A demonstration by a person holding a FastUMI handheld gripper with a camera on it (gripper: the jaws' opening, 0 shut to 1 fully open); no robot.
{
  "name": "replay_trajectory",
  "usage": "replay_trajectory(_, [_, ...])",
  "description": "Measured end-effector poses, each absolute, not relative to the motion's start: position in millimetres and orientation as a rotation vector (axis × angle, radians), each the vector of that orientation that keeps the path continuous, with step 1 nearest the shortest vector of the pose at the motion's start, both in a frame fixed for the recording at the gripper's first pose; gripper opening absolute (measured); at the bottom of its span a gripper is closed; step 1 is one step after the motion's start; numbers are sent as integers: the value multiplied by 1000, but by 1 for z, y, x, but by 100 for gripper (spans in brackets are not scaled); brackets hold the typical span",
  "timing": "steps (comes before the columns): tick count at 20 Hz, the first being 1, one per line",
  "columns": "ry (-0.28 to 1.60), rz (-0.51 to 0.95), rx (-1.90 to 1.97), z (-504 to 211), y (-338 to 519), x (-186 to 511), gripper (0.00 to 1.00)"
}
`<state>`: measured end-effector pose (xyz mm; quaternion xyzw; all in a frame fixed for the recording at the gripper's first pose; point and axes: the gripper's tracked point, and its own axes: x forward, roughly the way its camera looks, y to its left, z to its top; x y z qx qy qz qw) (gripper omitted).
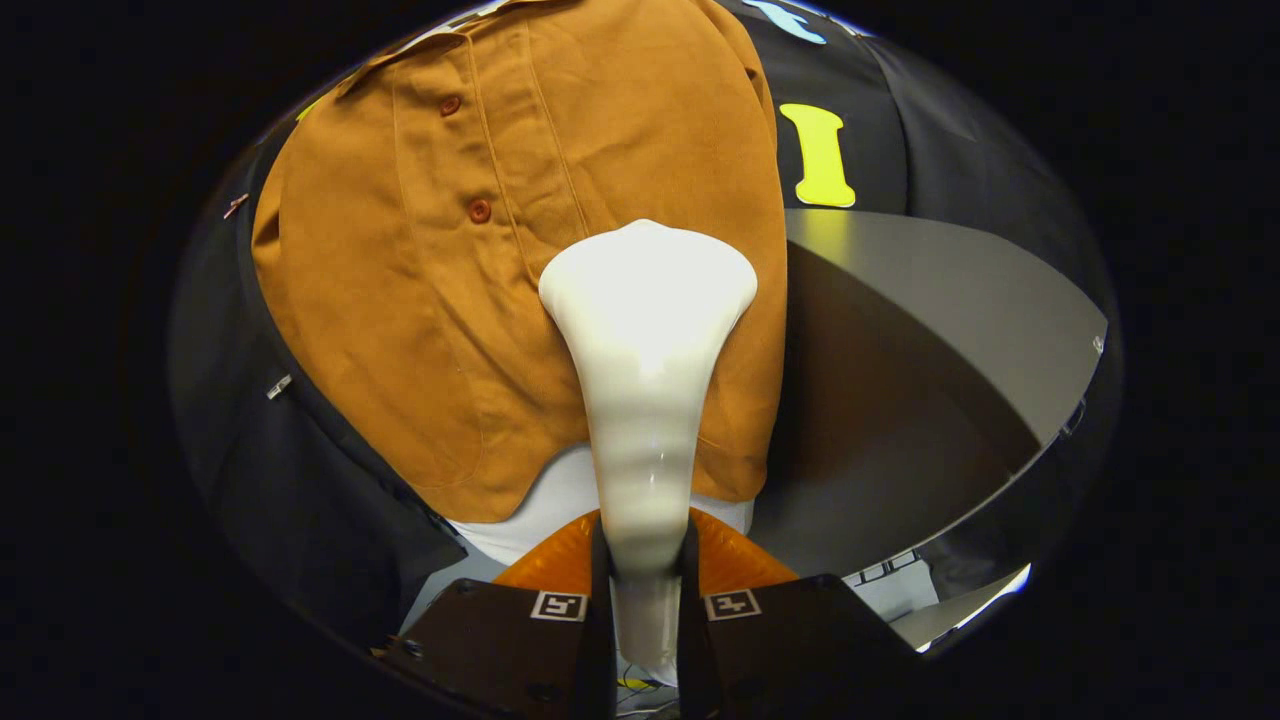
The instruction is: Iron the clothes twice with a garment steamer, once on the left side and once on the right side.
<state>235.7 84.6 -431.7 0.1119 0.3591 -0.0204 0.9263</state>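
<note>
A white garment steamer (645,400) rises from between my fingers, its narrow handle clamped on both sides and its wide head pointing away from me. My gripper (645,570) is shut on that handle. The steamer's head lies against the right half of an orange-brown buttoned shirt (480,250) that hangs ahead of me. The shirt's button row (479,210) runs down to the left of the head. The steamer hides the strip of shirt behind it. A white layer (545,500) shows under the shirt's hem.
A grey tabletop (950,300) stretches to the right of the shirt, part of it in shadow. Black booth cloth (300,470) hangs to the left and behind. Small metal clips (279,386) sit on the cloth at the left.
</note>
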Motion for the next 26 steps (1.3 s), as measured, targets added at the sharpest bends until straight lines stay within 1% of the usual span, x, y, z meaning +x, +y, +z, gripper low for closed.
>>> replay_trajectory(8, [837, -57, 203, -487, 100, 205, 28])
replay_trajectory(14, [825, -65, 171, -486, 97, 189, 28])
replay_trajectory(20, [727, -30, 130, -415, 97, 174, 28])
replay_trajectory(26, [625, 24, 109, -332, 115, 179, 27])
